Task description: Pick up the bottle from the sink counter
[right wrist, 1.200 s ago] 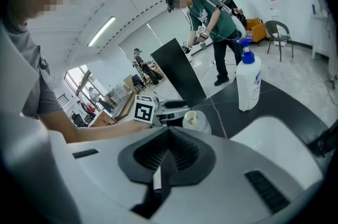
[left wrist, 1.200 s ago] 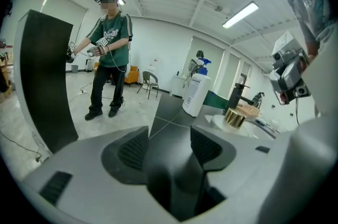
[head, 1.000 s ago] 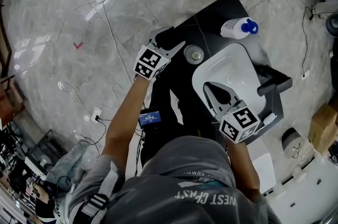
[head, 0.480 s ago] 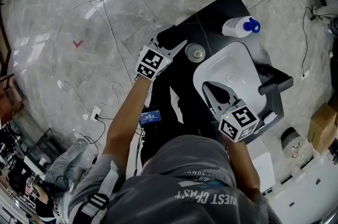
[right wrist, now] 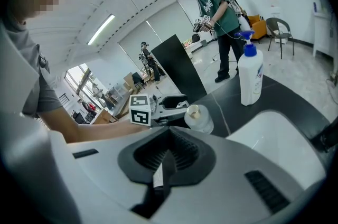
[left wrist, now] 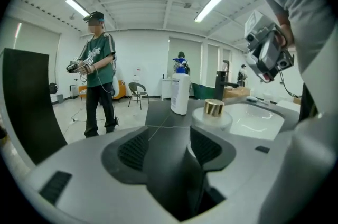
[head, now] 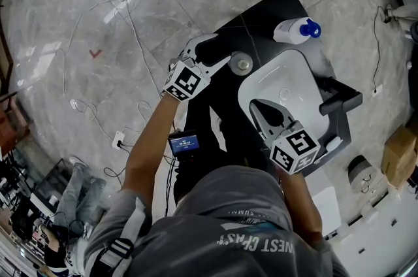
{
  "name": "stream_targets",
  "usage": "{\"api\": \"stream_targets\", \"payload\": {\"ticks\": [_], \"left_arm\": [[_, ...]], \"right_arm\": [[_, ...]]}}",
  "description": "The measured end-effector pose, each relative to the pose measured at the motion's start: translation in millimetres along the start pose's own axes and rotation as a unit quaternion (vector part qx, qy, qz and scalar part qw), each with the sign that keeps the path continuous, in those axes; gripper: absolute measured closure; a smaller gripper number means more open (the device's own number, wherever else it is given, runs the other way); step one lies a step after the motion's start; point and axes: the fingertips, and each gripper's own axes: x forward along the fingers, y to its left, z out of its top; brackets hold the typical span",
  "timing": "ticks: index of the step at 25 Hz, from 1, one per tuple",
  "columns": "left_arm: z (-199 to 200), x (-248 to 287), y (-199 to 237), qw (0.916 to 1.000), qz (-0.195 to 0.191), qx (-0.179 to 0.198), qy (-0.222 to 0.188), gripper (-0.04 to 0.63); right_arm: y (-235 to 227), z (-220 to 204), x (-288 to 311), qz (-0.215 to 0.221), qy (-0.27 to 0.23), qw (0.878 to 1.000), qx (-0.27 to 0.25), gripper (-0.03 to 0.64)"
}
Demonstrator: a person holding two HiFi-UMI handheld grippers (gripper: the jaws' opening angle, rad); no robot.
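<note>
Head view is showing a black table (head: 264, 11) with a white sink (head: 300, 83) set into it, and the person is leaning over it with a gripper in each hand. The left gripper (head: 219, 48) is hovering over the bare black top with its jaws standing apart and nothing between them; in the left gripper view only the dark table surface is showing between the ribbed pads. The small gold-capped bottle (head: 242, 64) is standing upright on the table just beside that gripper's tips, between them and the sink's rim, and is not touching either jaw. The right gripper (head: 256, 106) is hanging over the sink basin, its jaws pressing together with nothing clamped in them. A white pump bottle (head: 292, 31) with a blue top is standing at the far edge of the table, well apart from both grippers. A dark faucet (head: 339, 99) is sitting at the sink's right side. Another person (left wrist: 97, 75) in a green shirt is standing on the floor beyond the table.
</note>
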Motion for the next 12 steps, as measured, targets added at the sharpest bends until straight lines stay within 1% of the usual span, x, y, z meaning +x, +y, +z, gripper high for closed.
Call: {"api": "stream_targets", "payload": {"ticks": [3, 6, 9, 12], "left_arm": [[-2.3, -6.3, -2.1, 0.9992, -0.025, 0.030, 0.010, 0.350], [2.8, -13.9, -7.6, 0.9972, -0.059, 0.046, 0.005, 0.345], [9.6, -14.5, -19.6, 0.9933, -0.099, 0.060, 0.000, 0.325], [11.7, -12.8, -27.9, 0.9889, -0.128, 0.076, 0.002, 0.322]], "right_arm": [[-2.3, -0.2, -1.4, -0.002, -0.001, 1.000, 0.000, 0.615], [-2.6, -0.9, -2.6, -0.003, -0.001, 1.000, 0.001, 0.615], [-3.0, -2.1, -2.9, -0.003, -0.001, 1.000, 0.002, 0.615], [-3.3, -4.1, -2.6, -0.004, 0.001, 1.000, 0.004, 0.615]]}}
